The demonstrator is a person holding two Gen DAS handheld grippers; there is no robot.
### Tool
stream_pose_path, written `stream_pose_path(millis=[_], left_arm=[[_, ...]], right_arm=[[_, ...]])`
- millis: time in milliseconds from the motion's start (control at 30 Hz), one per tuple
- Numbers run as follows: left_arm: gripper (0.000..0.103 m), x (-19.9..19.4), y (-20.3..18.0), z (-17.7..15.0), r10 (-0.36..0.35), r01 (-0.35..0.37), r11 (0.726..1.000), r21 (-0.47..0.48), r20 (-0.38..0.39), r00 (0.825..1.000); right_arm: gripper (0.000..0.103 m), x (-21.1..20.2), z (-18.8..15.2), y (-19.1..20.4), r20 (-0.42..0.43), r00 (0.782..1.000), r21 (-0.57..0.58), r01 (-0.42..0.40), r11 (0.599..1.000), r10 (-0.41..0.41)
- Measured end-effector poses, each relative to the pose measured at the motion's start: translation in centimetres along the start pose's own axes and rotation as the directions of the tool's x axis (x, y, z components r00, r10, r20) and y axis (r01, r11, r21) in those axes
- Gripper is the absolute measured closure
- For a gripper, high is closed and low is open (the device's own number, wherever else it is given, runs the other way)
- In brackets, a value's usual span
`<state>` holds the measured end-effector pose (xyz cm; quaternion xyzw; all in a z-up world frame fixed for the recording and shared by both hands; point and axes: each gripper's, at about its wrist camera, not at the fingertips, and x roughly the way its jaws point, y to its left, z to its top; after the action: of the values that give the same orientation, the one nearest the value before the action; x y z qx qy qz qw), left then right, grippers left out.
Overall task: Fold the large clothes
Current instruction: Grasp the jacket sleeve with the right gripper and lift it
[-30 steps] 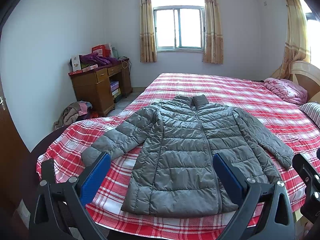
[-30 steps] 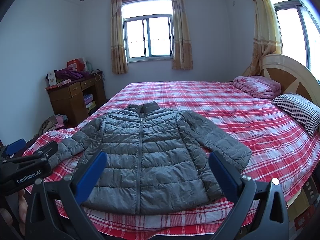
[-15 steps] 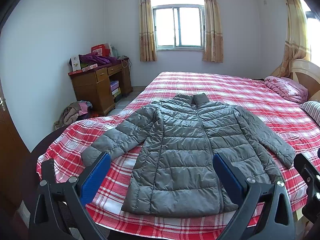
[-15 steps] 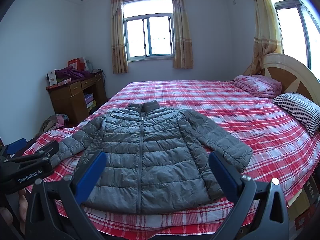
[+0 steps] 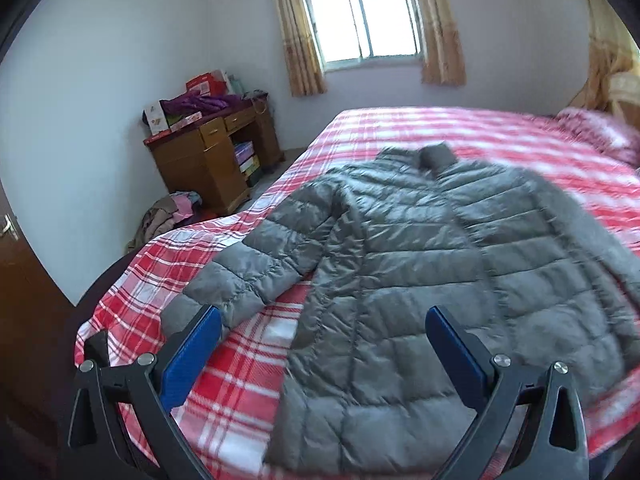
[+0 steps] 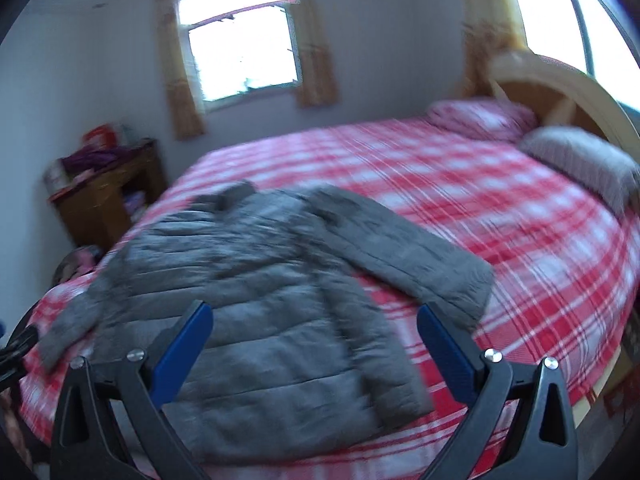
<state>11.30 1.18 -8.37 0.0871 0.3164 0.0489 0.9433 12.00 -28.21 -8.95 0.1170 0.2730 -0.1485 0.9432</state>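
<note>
Two grippers, left (image 5: 323, 336) and right (image 6: 315, 330), hang with fingers spread wide, empty, above the jacket (image 5: 420, 280) lying flat by the bed's (image 6: 460, 184) near edge.

Daylight room, both pictures soft from motion blur

Light comes from the window (image 5: 360, 20) on the far wall, which is washed out to white; in the right wrist view a second window (image 6: 560, 12) at the upper right also glares. The walls look bluish and rather dim. The left wrist view is sharper on its left part and smeared toward the right. The right wrist view is blurred everywhere, and the plaid of the bed (image 6: 500, 216) runs together. Fisheye bending curves the walls, and the corners are black.
</note>
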Motion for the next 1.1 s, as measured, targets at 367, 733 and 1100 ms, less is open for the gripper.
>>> stream_pose_path(millis=[367, 733, 1100], left_arm=[[0.001, 13.7, -0.8, 0.3, 0.138, -0.136, 0.990, 0.030, -0.102, 0.985], [0.001, 19.6, -0.4, -1.9, 0.225, -0.219, 0.974, 0.055, -0.175, 0.958], [0.001, 18.1, 3.1, -1.5, 0.129, -0.123, 0.991, 0.042, -0.195, 0.972]], right_arm=[[0.016, 10.9, 0.6, -14.5, -0.231, 0.946, 0.202, 0.275, 0.940, -0.227], [0.085, 13.3, -0.6, -16.0, -0.216, 0.943, 0.162, 0.289, 0.944, -0.251], [0.087, 11.4, 0.9, -19.1, -0.162, 0.927, 0.165, 0.362, 0.917, -0.337]])
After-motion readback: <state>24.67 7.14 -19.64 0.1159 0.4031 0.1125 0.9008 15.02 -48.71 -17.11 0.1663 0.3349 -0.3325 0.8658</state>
